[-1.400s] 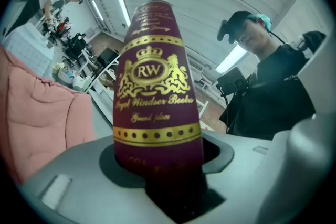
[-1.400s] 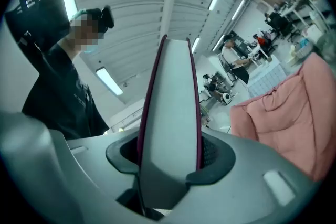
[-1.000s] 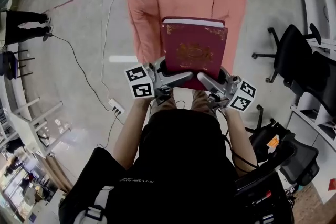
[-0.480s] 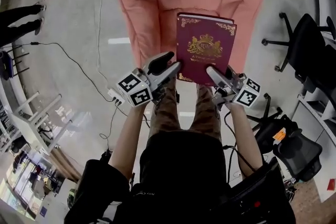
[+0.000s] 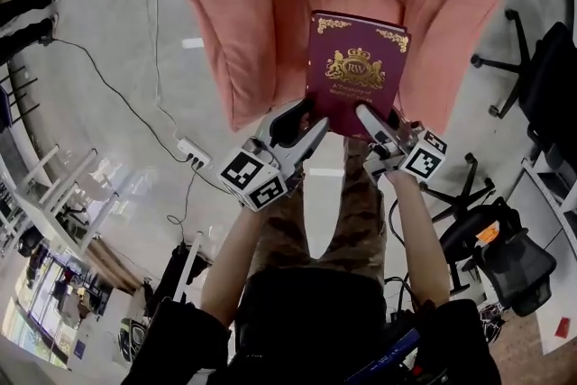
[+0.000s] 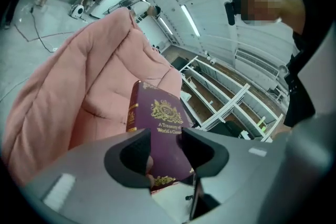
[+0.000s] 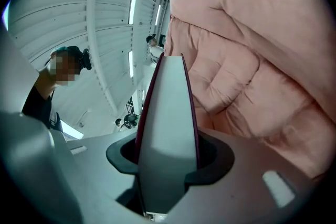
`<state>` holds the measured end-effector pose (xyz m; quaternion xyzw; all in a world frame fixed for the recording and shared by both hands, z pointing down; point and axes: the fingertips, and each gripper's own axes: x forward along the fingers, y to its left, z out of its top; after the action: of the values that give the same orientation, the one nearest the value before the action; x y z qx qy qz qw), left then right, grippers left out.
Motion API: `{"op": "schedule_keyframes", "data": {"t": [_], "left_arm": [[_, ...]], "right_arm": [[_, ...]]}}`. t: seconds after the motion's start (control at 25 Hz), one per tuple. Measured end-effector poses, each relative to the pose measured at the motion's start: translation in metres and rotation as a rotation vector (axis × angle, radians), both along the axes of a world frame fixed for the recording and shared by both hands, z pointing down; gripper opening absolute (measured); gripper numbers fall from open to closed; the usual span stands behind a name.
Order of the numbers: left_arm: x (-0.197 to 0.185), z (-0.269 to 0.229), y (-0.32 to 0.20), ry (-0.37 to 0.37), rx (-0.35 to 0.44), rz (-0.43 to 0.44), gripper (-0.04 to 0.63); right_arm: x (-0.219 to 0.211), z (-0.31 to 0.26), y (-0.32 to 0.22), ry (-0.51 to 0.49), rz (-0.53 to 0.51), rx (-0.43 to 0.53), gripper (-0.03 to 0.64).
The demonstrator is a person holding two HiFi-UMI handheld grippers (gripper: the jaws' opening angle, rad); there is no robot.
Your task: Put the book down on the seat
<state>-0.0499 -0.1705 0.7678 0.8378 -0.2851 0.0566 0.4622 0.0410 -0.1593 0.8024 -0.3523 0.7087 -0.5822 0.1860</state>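
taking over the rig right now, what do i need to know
The left gripper has just been closing and now clamps the near left corner of the maroon hardcover book with a gold crest.
The right gripper clamps its page edge.
Done: book held over the pink padded armchair seat, tilted, not lying flat.
Left: lower it onto the seat, then open both grippers.
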Motion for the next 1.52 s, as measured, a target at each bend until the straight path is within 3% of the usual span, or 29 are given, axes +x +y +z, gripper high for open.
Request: {"op": "schedule_keyframes", "data": {"t": [0.24,0.4,0.84,1.0,1.16,1.4,1.52], "left_arm": [[0.014,0.031,0.023,-0.004,-0.01,0.008,0.161],[0.016,0.029,0.034,0.005,0.006,0.018,0.161],[-0.017,0.045,0.018,0.026,-0.024,-0.006,0.161],[-0.023,0.057,0.023,0.004,-0.024,0.002,0.161],[-0.033,0.066,0.025,-0.01,-0.041,-0.01,0.161],[-0.04,0.082,0.028,-0.024,-0.069,-0.043,0.161],[-0.043,0.087,0.031,-0.027,-0.084,-0.048,0.161]], "right_arm": [[0.006,0.069,0.026,0.079,0.032,-0.097,0.222],[0.012,0.089,0.025,0.098,0.014,-0.114,0.224],[-0.004,0.142,-0.093,0.21,-0.086,-0.062,0.224],[0.002,0.175,-0.107,0.277,-0.09,-0.121,0.225],[0.002,0.196,-0.11,0.366,-0.133,-0.127,0.225],[0.013,0.218,-0.12,0.633,-0.186,-0.084,0.242],[0.022,0.224,-0.12,0.697,-0.183,-0.081,0.265]]}}
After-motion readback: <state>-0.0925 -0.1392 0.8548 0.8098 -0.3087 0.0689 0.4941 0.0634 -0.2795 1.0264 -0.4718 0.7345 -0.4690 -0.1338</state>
